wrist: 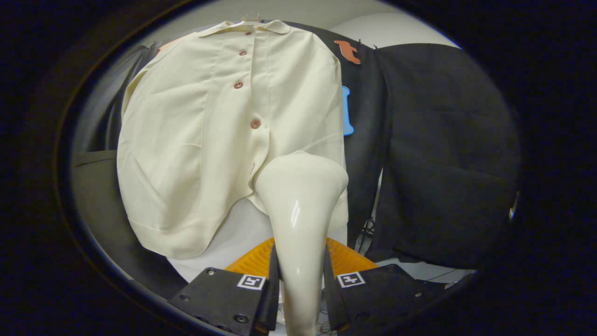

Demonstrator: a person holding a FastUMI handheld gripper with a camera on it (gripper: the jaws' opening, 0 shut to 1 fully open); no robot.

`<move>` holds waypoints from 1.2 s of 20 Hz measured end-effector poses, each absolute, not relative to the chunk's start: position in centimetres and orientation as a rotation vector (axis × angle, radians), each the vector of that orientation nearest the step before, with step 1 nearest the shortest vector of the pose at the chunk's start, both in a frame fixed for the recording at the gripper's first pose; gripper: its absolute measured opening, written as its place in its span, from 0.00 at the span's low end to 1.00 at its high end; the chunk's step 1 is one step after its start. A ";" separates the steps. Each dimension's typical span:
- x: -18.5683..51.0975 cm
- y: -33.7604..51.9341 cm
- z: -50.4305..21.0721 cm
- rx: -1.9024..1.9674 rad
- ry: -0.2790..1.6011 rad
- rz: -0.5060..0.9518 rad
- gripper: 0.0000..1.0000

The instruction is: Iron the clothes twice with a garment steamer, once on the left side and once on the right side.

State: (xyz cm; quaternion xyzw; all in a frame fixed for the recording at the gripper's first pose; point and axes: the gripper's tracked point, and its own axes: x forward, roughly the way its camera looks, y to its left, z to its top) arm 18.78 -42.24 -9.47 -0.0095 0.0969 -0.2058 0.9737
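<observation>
Tongs (301,284) clamp the steamer (301,205), head against the shirt (210,140).

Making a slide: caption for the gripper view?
Gripper shut on steamer, its head at the hanging cream shirt.

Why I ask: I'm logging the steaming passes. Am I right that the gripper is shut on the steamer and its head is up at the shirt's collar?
Not quite. The gripper is shut on the steamer, but the gripper view shows its head low on the shirt, near the hem just below the lowest button, not at the collar.
</observation>
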 end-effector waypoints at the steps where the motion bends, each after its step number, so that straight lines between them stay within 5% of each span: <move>1: 18.4 -42.0 -9.1 -0.031 0.203 -0.436 0.42; 10: 12.3 -34.7 -0.3 -0.095 0.148 -0.495 0.42; 24: 5.6 -16.5 9.6 -0.047 0.039 -0.343 0.41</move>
